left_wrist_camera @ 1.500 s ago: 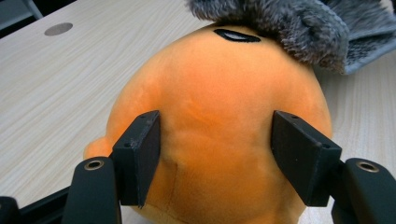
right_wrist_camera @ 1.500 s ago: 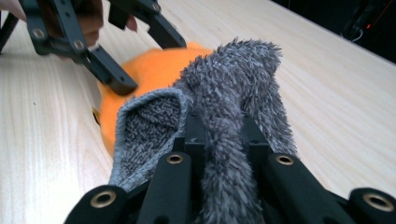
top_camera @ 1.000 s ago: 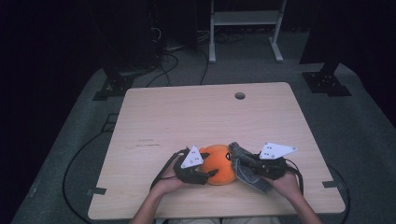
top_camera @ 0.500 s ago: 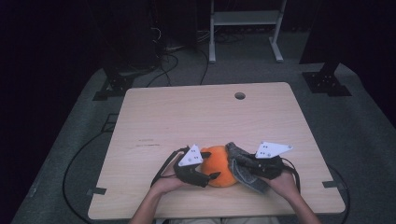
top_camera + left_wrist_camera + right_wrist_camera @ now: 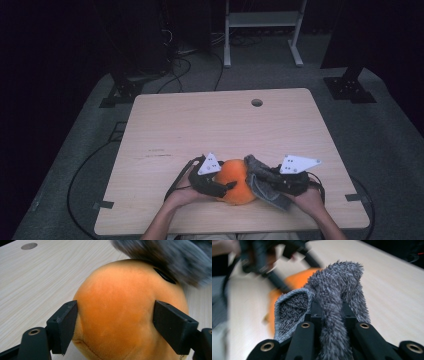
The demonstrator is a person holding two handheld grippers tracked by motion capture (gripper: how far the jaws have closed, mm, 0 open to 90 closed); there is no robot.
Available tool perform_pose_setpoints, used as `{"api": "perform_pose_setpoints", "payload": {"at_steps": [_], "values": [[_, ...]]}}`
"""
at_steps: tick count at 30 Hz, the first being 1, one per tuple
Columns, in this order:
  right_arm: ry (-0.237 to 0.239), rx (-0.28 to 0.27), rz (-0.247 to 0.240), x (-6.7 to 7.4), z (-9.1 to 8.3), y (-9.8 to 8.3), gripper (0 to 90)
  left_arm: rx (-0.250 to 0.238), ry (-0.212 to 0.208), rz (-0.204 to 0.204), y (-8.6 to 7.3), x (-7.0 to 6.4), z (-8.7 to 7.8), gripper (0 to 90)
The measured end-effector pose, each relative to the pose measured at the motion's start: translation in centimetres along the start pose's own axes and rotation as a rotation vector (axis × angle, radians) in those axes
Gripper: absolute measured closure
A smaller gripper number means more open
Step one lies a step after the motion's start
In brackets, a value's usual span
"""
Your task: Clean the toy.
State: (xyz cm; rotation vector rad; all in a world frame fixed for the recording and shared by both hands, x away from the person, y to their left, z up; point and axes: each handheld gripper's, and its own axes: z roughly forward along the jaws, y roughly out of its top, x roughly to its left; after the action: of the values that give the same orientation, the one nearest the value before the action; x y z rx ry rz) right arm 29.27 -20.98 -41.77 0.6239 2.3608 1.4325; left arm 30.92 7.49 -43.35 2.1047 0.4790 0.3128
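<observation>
An orange plush ball (image 5: 235,181) lies near the table's front edge, between the two hands. My left gripper (image 5: 224,188) reaches it from the left. In the left gripper view its jaws stand on either side of the ball (image 5: 120,307) with the pads (image 5: 65,325) pressing into the plush; they have just been closing. My right gripper (image 5: 260,176) is shut on a grey fuzzy cloth (image 5: 266,189) that rests against the ball's right side. In the right gripper view the cloth (image 5: 337,287) rises from between the jaws of that gripper (image 5: 330,311), with the orange ball (image 5: 294,280) blurred behind it.
The light wooden table (image 5: 200,125) has a round cable hole (image 5: 257,102) near its far edge. Black cables (image 5: 85,175) trail over the grey floor to the left. A white shelf frame (image 5: 260,30) and dark stands stand beyond the table.
</observation>
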Motion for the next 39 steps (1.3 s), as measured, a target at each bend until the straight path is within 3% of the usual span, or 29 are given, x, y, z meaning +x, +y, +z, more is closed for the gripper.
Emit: {"api": "perform_pose_setpoints", "payload": {"at_steps": [3, 6, 8, 11, 13, 14, 16, 18, 21, 22, 23, 25, 28, 29, 31, 33, 39], "values": [[-0.004, 0.021, 0.022, -0.2, 1.2, 0.3, 76.7, -0.010, -0.012, 0.012, 0.3, 0.1, -0.5, 19.7], [-0.011, 0.032, -0.018, 0.6, 1.5, 0.0, 76.7, -0.043, -0.014, -0.035, 0.7, 0.8, -1.3, 12.7], [0.001, 0.041, -0.046, 1.2, 1.0, -0.2, 76.7, -0.023, -0.004, -0.059, 0.8, 1.0, -1.2, 8.6], [0.029, 0.047, -0.077, 1.9, 0.2, -0.8, 76.7, 0.033, -0.079, -0.108, 0.5, 1.1, -0.3, 6.3], [0.042, 0.051, -0.079, 2.1, 0.0, -1.0, 76.6, 0.063, -0.135, -0.120, 0.3, 0.8, 0.5, 7.4], [0.043, 0.054, -0.079, 2.1, -0.1, -1.1, 76.6, 0.056, -0.156, -0.103, 0.2, 0.6, 0.6, 13.6], [0.038, 0.058, -0.079, 2.0, -0.4, -1.0, 76.7, 0.017, -0.125, -0.050, 0.4, 0.1, 0.4, 28.5], [0.024, 0.045, -0.070, 1.7, -0.9, -0.7, 76.7, -0.065, -0.084, 0.026, 0.6, -0.4, -0.1, 37.9], [-0.009, -0.007, -0.057, 1.2, -1.6, 0.0, 76.7, -0.138, 0.014, 0.165, 1.0, -1.1, -0.2, 41.4], [-0.017, -0.031, -0.048, 0.9, -1.7, 0.2, 76.7, -0.146, 0.029, 0.204, 0.9, -1.3, 0.1, 41.4], [-0.027, -0.045, -0.036, 0.7, -1.6, 0.3, 76.8, -0.149, 0.022, 0.214, 0.8, -1.4, 0.3, 41.2], [-0.038, -0.034, -0.021, 0.3, -0.8, 0.4, 76.7, -0.146, 0.009, 0.187, 0.7, -1.3, 0.5, 36.6], [-0.020, -0.017, -0.031, 0.8, 0.0, 0.1, 76.7, -0.122, -0.036, 0.042, 0.9, -0.2, 0.2, 17.9], [-0.005, -0.018, -0.041, 1.2, 0.1, 0.2, 76.7, -0.106, -0.039, 0.021, 0.8, -0.1, 0.3, 15.9], [-0.004, -0.013, -0.074, 2.0, 0.3, 0.4, 76.7, -0.088, -0.045, 0.033, 0.5, -0.1, 0.4, 19.0], [-0.006, -0.014, -0.071, 1.8, 0.2, 0.2, 76.7, -0.081, -0.045, 0.052, 0.3, -0.3, 0.2, 27.7], [-0.019, 0.019, 0.082, -1.2, -0.4, -2.4, 76.7, -0.064, -0.046, 0.073, -0.5, 0.0, -0.2, 31.4]]}}
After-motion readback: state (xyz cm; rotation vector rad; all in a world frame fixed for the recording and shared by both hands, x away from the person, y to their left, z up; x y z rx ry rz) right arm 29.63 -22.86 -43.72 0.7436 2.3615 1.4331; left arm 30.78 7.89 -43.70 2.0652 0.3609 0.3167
